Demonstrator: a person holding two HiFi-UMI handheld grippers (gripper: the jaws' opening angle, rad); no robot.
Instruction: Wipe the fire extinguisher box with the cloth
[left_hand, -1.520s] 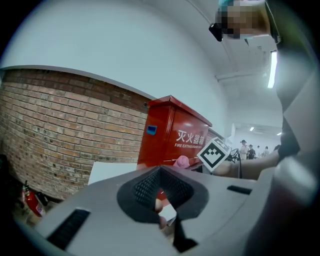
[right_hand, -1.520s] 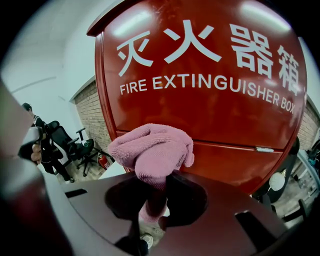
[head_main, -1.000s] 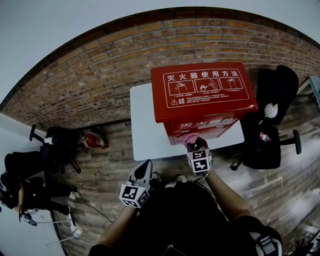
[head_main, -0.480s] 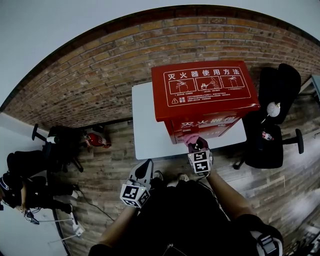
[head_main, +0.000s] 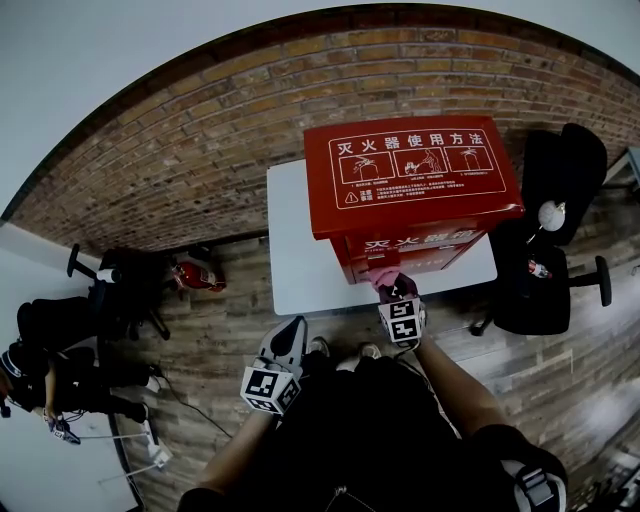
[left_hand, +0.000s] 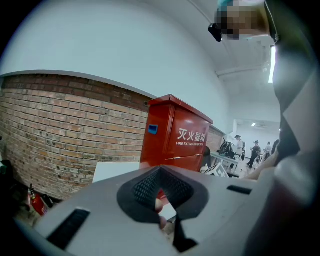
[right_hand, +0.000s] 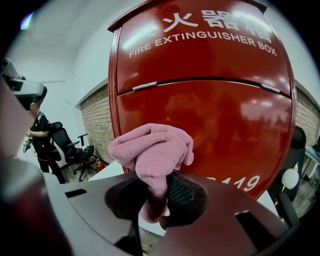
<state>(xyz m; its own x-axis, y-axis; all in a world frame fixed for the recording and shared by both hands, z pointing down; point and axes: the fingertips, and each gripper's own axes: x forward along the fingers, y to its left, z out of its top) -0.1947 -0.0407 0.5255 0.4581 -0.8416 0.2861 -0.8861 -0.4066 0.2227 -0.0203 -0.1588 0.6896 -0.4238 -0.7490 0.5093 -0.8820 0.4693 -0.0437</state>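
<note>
One cloth in rt gripper, box part-hidden

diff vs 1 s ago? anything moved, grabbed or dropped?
No clear change. The right gripper stays shut on the pink cloth, at the lower front of the fire extinguisher box. The left gripper stays low, jaws shut, empty. Only the head view drifted slightly.

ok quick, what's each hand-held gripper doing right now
left hand-held gripper: closed, holding nothing
right hand-held gripper: closed on the pink cloth, by the front of the fire extinguisher box
</note>
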